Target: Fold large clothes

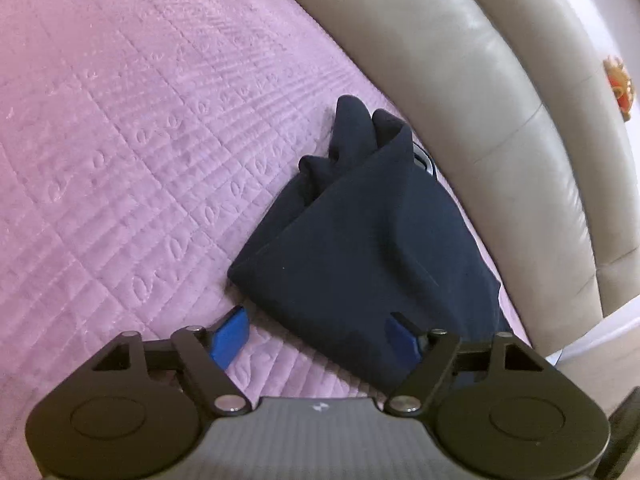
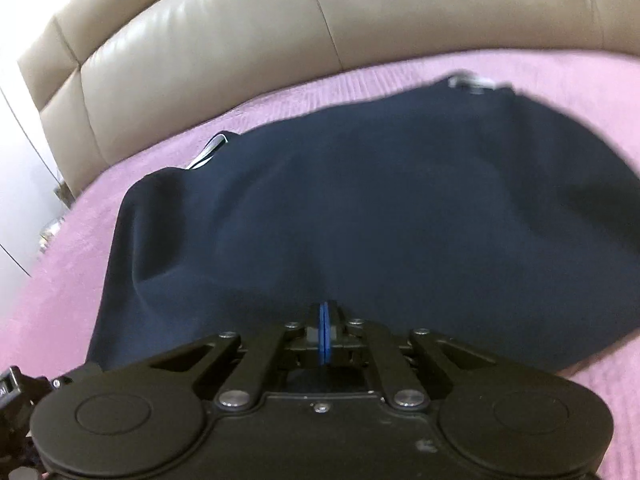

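The right claw [image 2: 324,330] was pinched tight, its two blue pads pressed together on the near edge of the dark navy garment [image 2: 360,208], a ridge of cloth rising straight up toward 12 o'clock from the grip. Beyond that the garment spread broadly across the pink quilted bedspread [image 2: 60,280], reaching out to 9 and 3 o'clock, with a pale label or trim at its far edge near 1 o'clock, too blurred to read. A beige padded headboard [image 2: 240,40] curved behind it from 10 to 2 o'clock.

The left claw [image 1: 316,332] stood wide and held nothing. Its left blue pad [image 1: 230,334] hovered over bare bedspread [image 1: 120,140]; its right pad lay against the garment [image 1: 360,248] near its lower corner at 1 o'clock. In this view the cloth ran up toward 12 o'clock into bunched, peaked folds, close beside the headboard [image 1: 460,80].

The fabric looked soft, limp and fairly thick, like knit or fleece: light for its size, not slippery, not fragile, likely to sag and drag on the quilted pile instead of holding a crease. A good hold for the free claw seemed to be the near corner or hem just ahead of it, taken through all layers, so the edge lifts evenly with the right side.
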